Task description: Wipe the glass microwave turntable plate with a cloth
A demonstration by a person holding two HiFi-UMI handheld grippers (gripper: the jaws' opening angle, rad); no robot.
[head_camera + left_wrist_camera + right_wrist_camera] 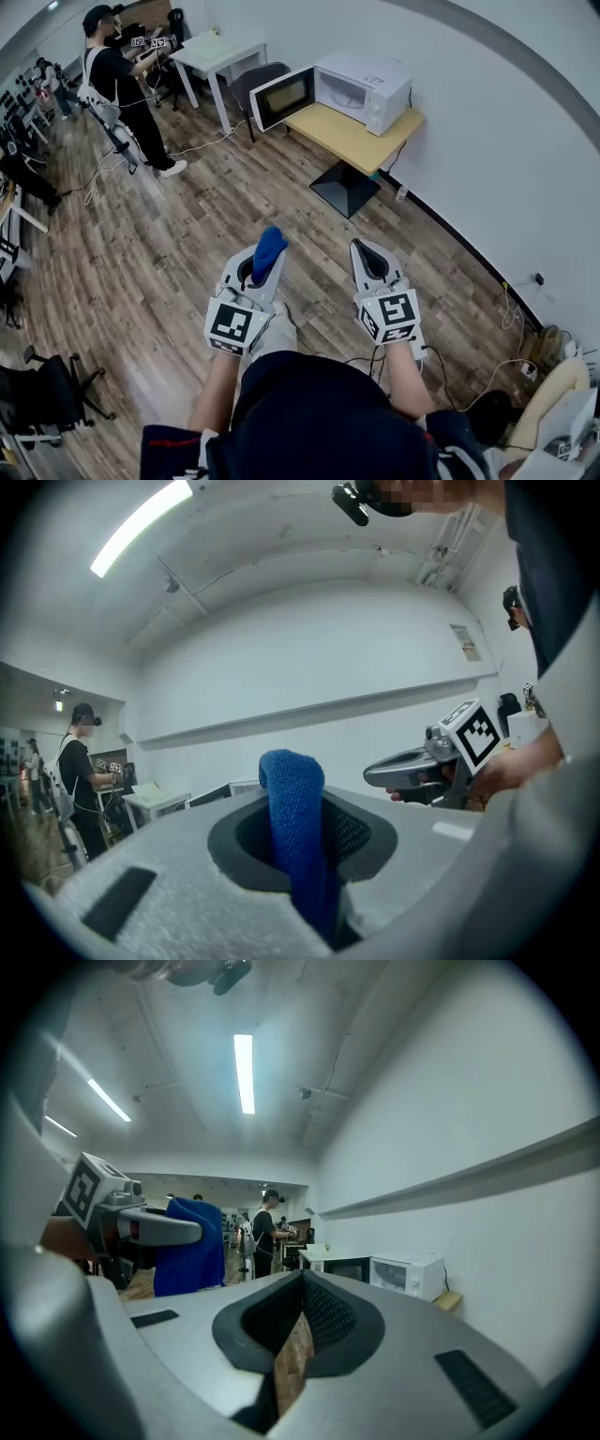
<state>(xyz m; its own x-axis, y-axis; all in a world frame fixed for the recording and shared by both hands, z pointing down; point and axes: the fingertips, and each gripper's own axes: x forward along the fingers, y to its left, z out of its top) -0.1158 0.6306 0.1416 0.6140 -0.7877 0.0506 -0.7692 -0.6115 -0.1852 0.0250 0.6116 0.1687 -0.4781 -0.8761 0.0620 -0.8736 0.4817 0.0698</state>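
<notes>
Two grippers are held out above the wood floor, both well short of the task area. Left gripper: jaws pinching a blue cloth, which stands up out of them. Right gripper: jaws pressed together, nothing between. Well ahead, a white microwave sits on a wooden table against the wall, its door swung open. The glass plate may lie inside; too small to confirm.

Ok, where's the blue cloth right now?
In the head view the blue cloth is left of centre, clamped in the left gripper, sticking up above the wood floor, well short of the open microwave.
</notes>
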